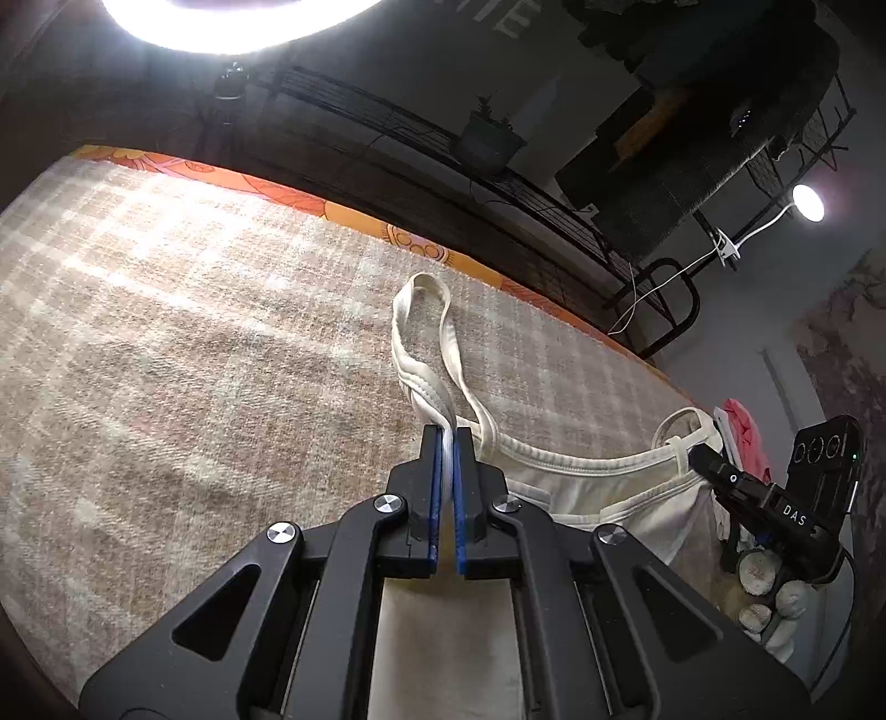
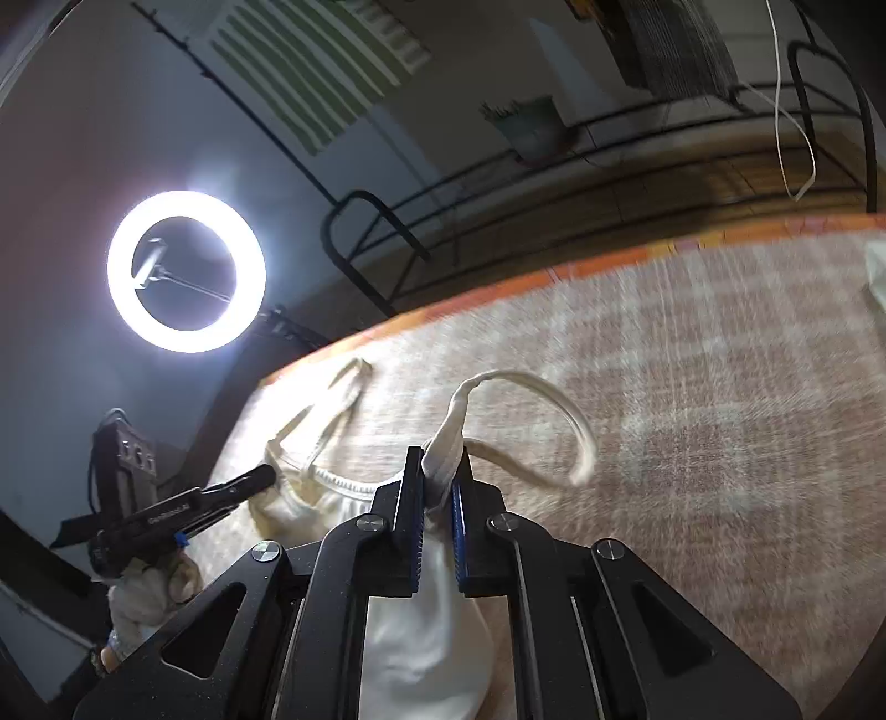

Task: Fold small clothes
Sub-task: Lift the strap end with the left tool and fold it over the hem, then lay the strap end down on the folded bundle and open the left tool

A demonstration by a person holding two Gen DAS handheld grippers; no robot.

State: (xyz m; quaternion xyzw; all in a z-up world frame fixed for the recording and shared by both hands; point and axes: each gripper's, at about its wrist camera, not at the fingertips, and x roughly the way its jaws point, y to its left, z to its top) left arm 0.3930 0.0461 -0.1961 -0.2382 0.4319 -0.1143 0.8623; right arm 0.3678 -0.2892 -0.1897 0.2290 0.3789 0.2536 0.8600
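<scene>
While both tools (image 1: pixel 448 437) (image 2: pixel 438 462) pinch ribbed cream top (image 1: pixel 587 482), straps loop over plaid blanket (image 1: pixel 194 332).

Legible txt: "DAS" in white caps on black body of right gripper (image 1: pixel 699 461), seen fr left wrist cam. Right wrist cam: white lettering on side of left gripper (image 2: pixel 266 473), too small/blurred to read. Large pale letters on dark wall panel (image 1: pixel 518 19) at top of left view, cropped + inverted, not readable. No numbers seen.
</scene>
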